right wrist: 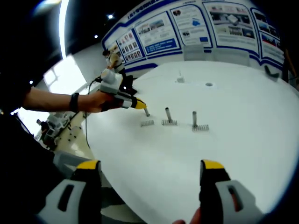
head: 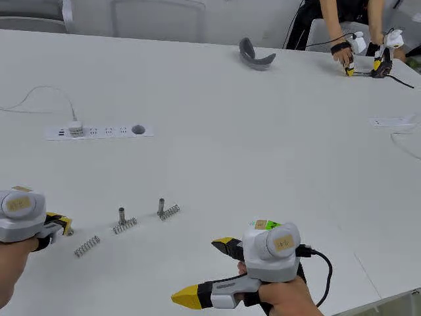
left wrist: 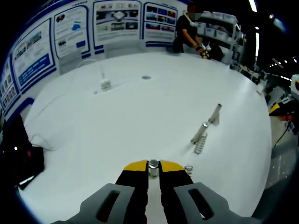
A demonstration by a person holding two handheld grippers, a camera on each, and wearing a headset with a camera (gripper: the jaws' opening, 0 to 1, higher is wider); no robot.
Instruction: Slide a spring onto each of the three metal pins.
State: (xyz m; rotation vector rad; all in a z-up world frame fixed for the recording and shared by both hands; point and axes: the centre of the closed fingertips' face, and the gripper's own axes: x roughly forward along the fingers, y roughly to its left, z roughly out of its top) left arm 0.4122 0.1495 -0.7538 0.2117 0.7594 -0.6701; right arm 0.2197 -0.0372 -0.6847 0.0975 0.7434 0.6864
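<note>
Springs all lie loose on the white counter (head: 263, 164), none on a pin. Left spring (head: 87, 246) lies at 4 o'clock off the left hand-held gripper (head: 67, 228). Middle spring (head: 125, 226) lies just beside the foot of the middle pin (head: 122, 214), at its 5 o'clock. Right spring (head: 170, 212) is at 4 o'clock of the right pin (head: 161, 206). Both those pins stand upright.

Left hand-held gripper: jaws narrow, pinched on the third pin (left wrist: 153, 167), which stands upright between the yellow tips. I cannot tell whether its foot rests on the counter. In the head view the left hand enters from the 8 o'clock edge, forearm low, tips aimed toward 3 o'clock. The right gripper view shows that arm stretched out level, fist wrapped around the grip.

Right hand-held gripper (head: 205, 270): at 6 o'clock in the head view, hand clasped around the grip, jaws spread wide and holding nothing, aimed toward 9 o'clock, well apart from the pins.

Power strip (head: 99, 131) lies at 10 o'clock on the counter.
</note>
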